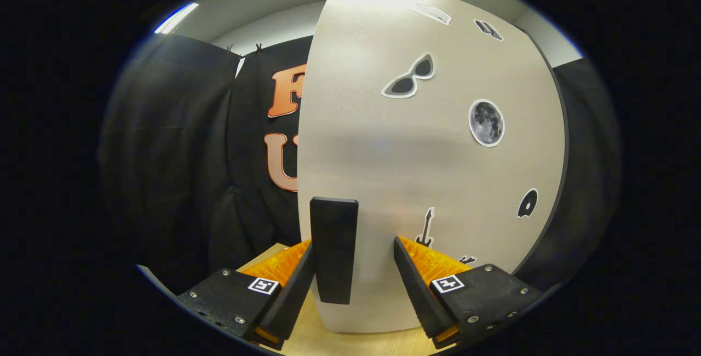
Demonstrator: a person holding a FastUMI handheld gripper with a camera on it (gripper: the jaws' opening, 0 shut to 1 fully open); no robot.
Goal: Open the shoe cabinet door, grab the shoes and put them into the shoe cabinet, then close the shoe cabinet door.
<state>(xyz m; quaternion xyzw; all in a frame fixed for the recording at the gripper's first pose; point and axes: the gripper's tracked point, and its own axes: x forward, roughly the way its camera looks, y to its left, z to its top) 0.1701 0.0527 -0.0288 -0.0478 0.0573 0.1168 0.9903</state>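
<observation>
The white shoe cabinet door, dotted with stickers, stands close in front of me. Its dark upright handle sits near the door's left edge. My gripper is open with the handle between its fingers. The left finger lies against the handle's side, while the right finger is a gap away from it, over the door's face. I cannot tell whether the door is ajar.
A light wooden surface runs under the door and the fingers. Black cloth walls hang to the left and behind the cabinet. A ceiling light glows high on the left.
</observation>
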